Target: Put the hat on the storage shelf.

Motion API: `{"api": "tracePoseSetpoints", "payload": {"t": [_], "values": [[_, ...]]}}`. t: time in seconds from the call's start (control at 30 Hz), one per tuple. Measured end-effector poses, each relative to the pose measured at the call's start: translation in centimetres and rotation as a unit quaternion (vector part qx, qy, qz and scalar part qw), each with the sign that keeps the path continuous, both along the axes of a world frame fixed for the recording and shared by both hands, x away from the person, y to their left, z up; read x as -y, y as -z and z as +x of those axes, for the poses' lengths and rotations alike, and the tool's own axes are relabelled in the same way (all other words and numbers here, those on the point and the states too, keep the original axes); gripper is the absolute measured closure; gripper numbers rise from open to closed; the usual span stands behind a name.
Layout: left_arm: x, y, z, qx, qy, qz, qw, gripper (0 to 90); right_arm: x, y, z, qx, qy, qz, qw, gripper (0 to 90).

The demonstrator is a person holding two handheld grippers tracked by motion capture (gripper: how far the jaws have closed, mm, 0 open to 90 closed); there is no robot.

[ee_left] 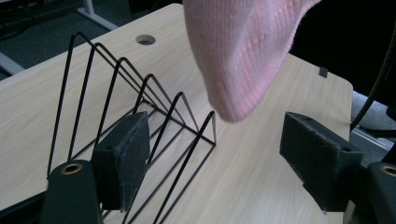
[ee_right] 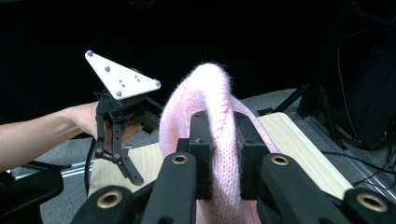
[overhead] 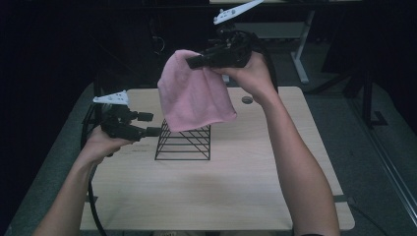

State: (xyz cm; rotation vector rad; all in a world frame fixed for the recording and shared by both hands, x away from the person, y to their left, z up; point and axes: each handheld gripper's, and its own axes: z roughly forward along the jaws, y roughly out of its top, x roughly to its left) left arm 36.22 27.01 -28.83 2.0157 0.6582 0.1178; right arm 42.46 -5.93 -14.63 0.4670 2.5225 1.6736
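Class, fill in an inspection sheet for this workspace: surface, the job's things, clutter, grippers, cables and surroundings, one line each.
Surface: pale wooden table, with a round cable hole near its far edge.
Job's things: pink knitted beanie hanging in the air above a black wire rack of triangular dividers, which stands on the table.
Clutter: nothing seen.
Grippers: right gripper shut on the beanie's top, held high; left gripper open with nothing between its pads, beside the rack.
Cables: black cable trailing from the left gripper past the table's near edge.
Surroundings: dark room, grey floor, white desk leg behind the table.
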Motion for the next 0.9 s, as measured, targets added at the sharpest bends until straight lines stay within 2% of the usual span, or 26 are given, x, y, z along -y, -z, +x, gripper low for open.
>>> {"api": "tracePoseSetpoints", "payload": {"t": [0.3, 0.43, 0.5, 0.63, 0.7, 0.77, 0.9], "values": [[0.0, -0.8, 0.8, -0.002, 0.01, -0.016, 0.9998, 35.1, -1.5, -0.2, 0.3, 0.004, -0.014, 0.004, 0.9999, 80.4], [-0.2, -0.8, 1.4, -0.01, 0.019, -0.019, 0.9996, 45.8, -2.3, -0.3, 0.4, 0.006, -0.021, 0.005, 0.9998, 80.4], [-0.2, -0.6, 1.7, -0.02, 0.026, -0.029, 0.999, 50.6, -2.6, -0.4, 0.4, 0.005, -0.024, 0.008, 0.9997, 80.4], [0.1, -0.4, 1.9, -0.013, 0.028, -0.014, 0.9994, 66.6, -2.9, -0.3, 0.4, 0.005, -0.027, 0.009, 0.9996, 80.4], [0.3, -0.4, 2.0, -0.01, 0.02, -0.004, 0.9997, 76.2, -3.0, -0.3, 0.5, 0.004, -0.026, 0.007, 0.9996, 80.4], [0.5, -0.5, 2.2, -0.006, 0.014, 0.0, 0.9999, 80.1, -3.0, -0.1, 0.7, 0.003, -0.025, 0.008, 0.9996, 80.4], [0.5, -0.6, 2.5, 0.003, -0.002, 0.021, 0.9998, 80.5, -2.6, 0.4, 1.1, -0.003, -0.02, 0.015, 0.9997, 80.3]]}}
